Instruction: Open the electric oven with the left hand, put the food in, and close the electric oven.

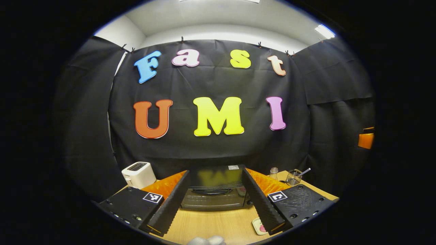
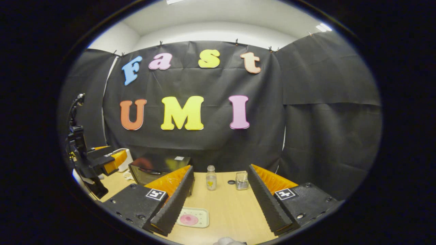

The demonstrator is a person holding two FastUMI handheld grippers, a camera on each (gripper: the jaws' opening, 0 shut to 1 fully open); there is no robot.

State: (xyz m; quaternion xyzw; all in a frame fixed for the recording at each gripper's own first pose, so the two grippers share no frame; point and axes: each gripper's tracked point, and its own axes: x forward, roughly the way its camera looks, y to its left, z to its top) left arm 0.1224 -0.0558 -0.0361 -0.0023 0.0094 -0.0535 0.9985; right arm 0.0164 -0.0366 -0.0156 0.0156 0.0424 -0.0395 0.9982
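Both grippers hover, jaws spread and empty, before the shut electric oven.
Left gripper faces the oven door; right gripper sees the food tray, near left on the table.

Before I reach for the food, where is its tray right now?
In the right gripper view the tray lies on the table by the right gripper's left finger, nearer than the oven.

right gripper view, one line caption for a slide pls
Open right claw above the wooden table, framing a small bottle, with the food tray and closed oven at left.

Sticker on oven top too small; nothing else legible
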